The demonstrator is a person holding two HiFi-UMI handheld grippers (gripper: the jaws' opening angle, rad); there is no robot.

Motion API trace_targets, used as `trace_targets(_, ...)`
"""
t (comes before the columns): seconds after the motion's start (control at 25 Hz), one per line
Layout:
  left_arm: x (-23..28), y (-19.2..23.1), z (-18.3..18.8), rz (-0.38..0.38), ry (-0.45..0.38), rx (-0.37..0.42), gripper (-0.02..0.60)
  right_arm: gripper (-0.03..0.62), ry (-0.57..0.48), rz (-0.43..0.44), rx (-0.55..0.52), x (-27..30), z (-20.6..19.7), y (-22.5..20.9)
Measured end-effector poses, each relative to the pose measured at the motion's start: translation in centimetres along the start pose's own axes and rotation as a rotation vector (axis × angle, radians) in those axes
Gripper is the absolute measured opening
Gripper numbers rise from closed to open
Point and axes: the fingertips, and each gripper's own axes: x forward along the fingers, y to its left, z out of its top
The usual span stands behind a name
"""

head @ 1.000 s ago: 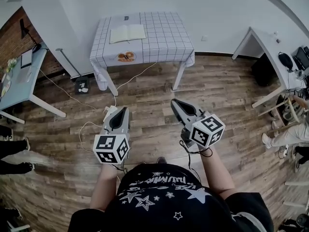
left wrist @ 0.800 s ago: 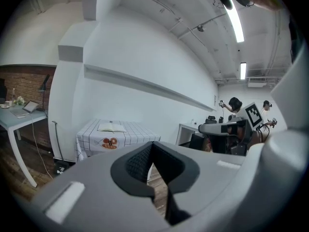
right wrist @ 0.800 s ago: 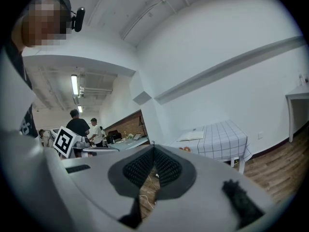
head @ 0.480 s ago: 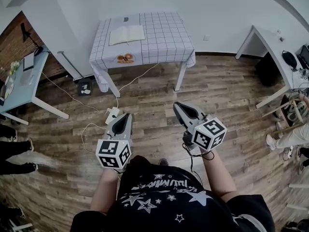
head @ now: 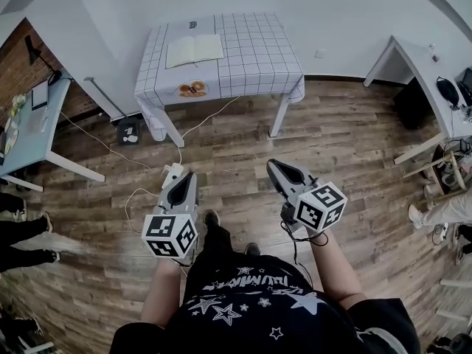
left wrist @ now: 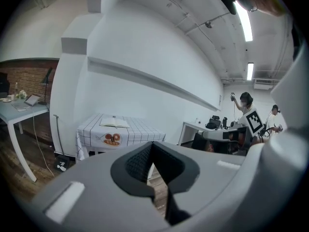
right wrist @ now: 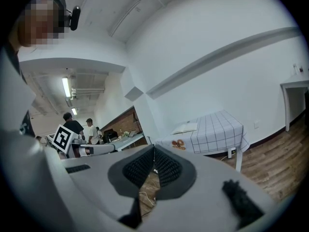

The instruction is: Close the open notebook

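The open notebook (head: 195, 50) lies flat on a table with a white checked cloth (head: 251, 57), far ahead against the wall. It also shows small in the left gripper view, notebook (left wrist: 114, 123), and in the right gripper view, notebook (right wrist: 186, 127). My left gripper (head: 184, 179) and right gripper (head: 276, 167) hang over the wooden floor, well short of the table. Both point toward it. Each is shut with nothing between the jaws, left gripper (left wrist: 152, 146) and right gripper (right wrist: 154, 151).
A light blue table (head: 33, 127) with a laptop stands at the left, a white desk (head: 424, 68) at the right. A power strip and cables (head: 171, 172) lie on the floor before the left gripper. Bystanders' legs (head: 22, 231) are at the left edge, a seated person (head: 442, 205) at the right.
Both grippers have sunk a little lower in the head view. A shoe has come into sight between them as the person steps toward the table. The jaws stay shut.
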Motion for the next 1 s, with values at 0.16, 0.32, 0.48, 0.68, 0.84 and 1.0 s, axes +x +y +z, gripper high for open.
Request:
trace_targets(0.16, 2.5, 2.7, 1.2, -0.016, -0.008, 0.000, 0.009, 0.015, -0.006, -0.022, -0.006, 3.7, 1.5, -1.1)
trace_targets(0.32, 4.6, 6.6, 2.6, -0.024, -0.016, -0.008, 0.009, 0.015, -0.007, -0.007, -0.031, 8.8, 3.4, -1.1)
trace_targets(0.48, 6.3, 11.0, 4.4, -0.013, -0.034, -0.017, 0.009, 0.015, -0.006, 0.000, -0.034, 14.3, 4.9, -1.2)
trace_targets(0.68, 7.5, 16.4, 5.6, 0.000, -0.032, -0.036, 0.009, 0.015, 0.019, 0.015, -0.044, 20.3, 5.6, -0.5)
trace_targets(0.84, 8.5, 20.5, 6.4, 0.003, -0.032, -0.054, 0.009, 0.015, 0.028, -0.003, -0.042, 24.1, 5.9, -0.5)
trace_targets(1.0, 9.5, 23.0, 6.5, -0.026, -0.020, -0.056, 0.009, 0.015, 0.027, -0.034, -0.031, 26.4, 5.8, -0.4)
